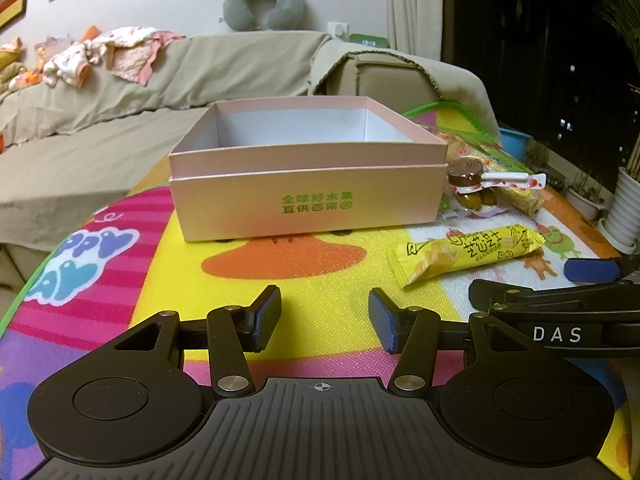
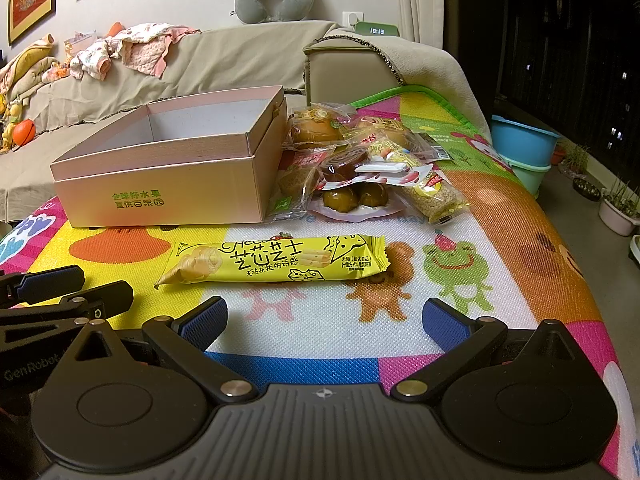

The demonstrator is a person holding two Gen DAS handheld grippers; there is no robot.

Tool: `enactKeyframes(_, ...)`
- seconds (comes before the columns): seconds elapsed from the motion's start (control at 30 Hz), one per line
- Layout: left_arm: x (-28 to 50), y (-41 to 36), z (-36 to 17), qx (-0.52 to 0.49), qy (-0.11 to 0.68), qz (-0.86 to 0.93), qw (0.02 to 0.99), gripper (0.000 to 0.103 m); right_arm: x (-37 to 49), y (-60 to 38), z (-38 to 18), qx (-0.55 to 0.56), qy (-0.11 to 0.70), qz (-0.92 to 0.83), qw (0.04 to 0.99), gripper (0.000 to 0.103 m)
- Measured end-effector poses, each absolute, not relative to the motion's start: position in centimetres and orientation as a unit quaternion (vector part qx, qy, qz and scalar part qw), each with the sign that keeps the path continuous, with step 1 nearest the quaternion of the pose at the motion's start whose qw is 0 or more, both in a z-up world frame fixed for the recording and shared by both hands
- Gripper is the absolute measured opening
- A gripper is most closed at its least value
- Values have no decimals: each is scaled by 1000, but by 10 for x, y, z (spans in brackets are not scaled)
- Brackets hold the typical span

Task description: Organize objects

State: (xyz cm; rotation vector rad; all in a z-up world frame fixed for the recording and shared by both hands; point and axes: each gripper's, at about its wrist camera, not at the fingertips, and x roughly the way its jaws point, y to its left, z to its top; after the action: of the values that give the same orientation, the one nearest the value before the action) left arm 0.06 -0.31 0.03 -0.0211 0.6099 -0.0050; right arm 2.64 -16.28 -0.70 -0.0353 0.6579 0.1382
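On the cartoon play mat, both grippers, left and right, gape empty; the slick yellow cheese-stick wrapper might slide from a shallow pinch before reaching the pink box.

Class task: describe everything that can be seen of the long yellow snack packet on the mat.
The yellow snack packet is a long, glossy sealed wrapper with crimped ends, black lettering and pictures of cheese and rolled wafers. It lies flat on the play mat, in front of the pink box and apart from it. Nothing touches it but the mat.
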Motion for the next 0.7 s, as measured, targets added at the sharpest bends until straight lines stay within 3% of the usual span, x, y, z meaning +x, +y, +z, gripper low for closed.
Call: enactKeyframes(0.7,1,-4,0,-8,300,-2,954,56,24,-167,-6,-11,323,73,944,103)
